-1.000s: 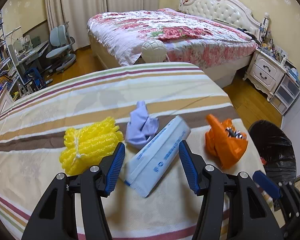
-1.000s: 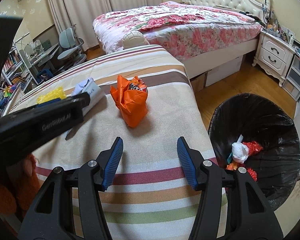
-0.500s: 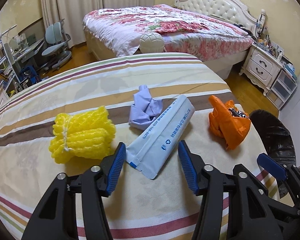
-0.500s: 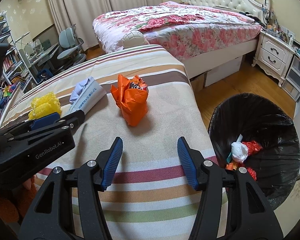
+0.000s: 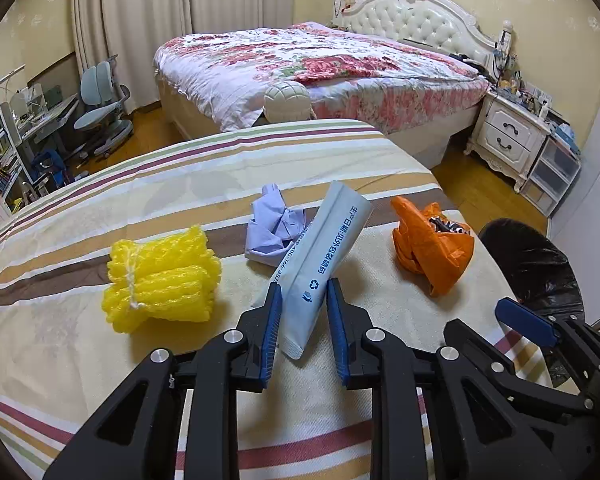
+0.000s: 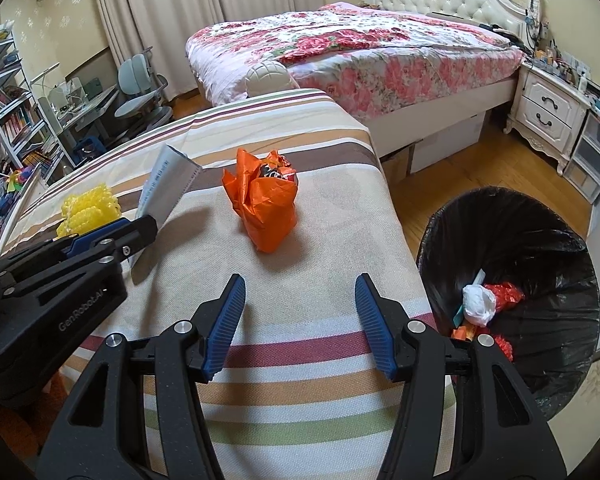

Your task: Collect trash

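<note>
My left gripper [image 5: 302, 312] is shut on the near end of a long pale-blue packet [image 5: 324, 256], whose far end is tilted up off the striped table [image 5: 180, 184]; the packet also shows in the right wrist view [image 6: 162, 188]. A yellow foam net bundle [image 5: 160, 280] lies to its left, a crumpled lilac wrapper [image 5: 272, 226] behind it, and an orange crumpled bag [image 5: 432, 244] to its right. My right gripper [image 6: 300, 320] is open and empty, a short way in front of the orange bag [image 6: 264, 208]. A black-lined trash bin [image 6: 512, 248] stands right of the table.
The bin holds several pieces of trash [image 6: 484, 304]. A flowered bed [image 5: 320, 68] lies beyond the table, a white nightstand [image 5: 512, 136] at its right, and a desk with chair [image 5: 100, 108] at the left. The table's right edge [image 6: 396, 208] drops to wood floor.
My left gripper has closed on the pale-blue packet and lifted its far end off the table. My right gripper has stayed open and still.
</note>
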